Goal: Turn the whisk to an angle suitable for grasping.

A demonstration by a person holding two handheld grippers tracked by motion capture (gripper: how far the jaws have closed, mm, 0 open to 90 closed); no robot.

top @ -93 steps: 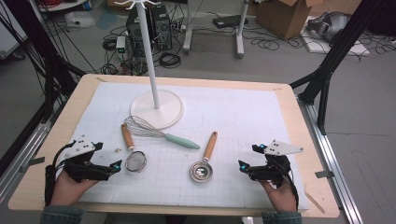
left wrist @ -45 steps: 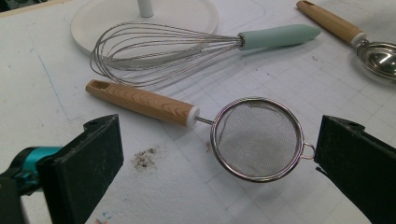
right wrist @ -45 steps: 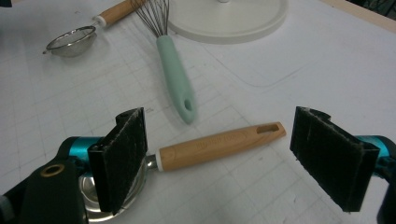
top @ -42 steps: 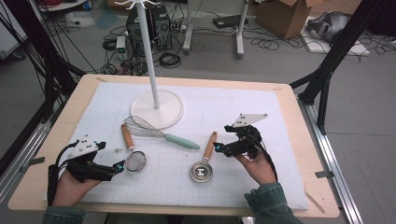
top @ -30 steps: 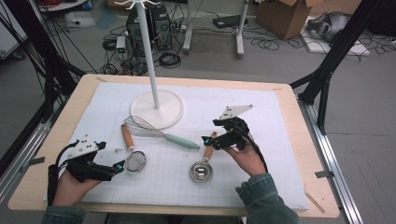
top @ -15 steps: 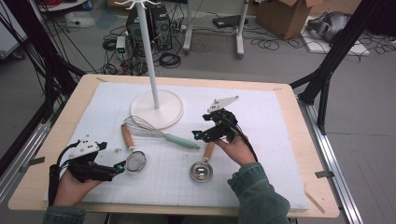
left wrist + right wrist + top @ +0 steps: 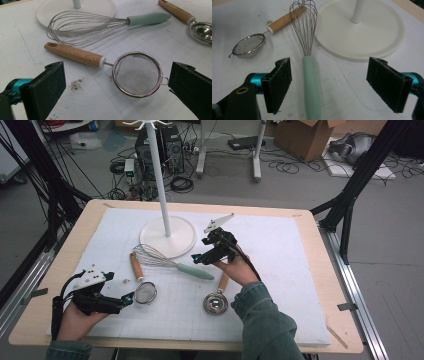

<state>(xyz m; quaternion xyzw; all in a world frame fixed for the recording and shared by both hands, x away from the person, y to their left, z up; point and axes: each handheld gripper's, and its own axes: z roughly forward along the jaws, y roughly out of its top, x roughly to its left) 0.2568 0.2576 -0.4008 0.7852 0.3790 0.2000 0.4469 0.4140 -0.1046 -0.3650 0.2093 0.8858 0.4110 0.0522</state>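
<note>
Now we hold the right claw (image 7: 328, 85) wide apart over the whisk (image 7: 308, 50), its mint handle nearer the left pad; closing off-centre could roll it toward the stand base (image 7: 362, 32) ahead. Our left claw (image 7: 117, 92) gapes before the strainer (image 7: 136, 73).

A lab or test workshop is showing here — a wooden worktop (image 7: 320, 270) carrying a white gridded mat (image 7: 280, 270) is standing on a grey floor where loose cables (image 7: 295, 167) are trailing, a cardboard box (image 7: 305, 132) is sitting, and black frame struts (image 7: 350, 195) are leaning in — no home kitchen.
</note>
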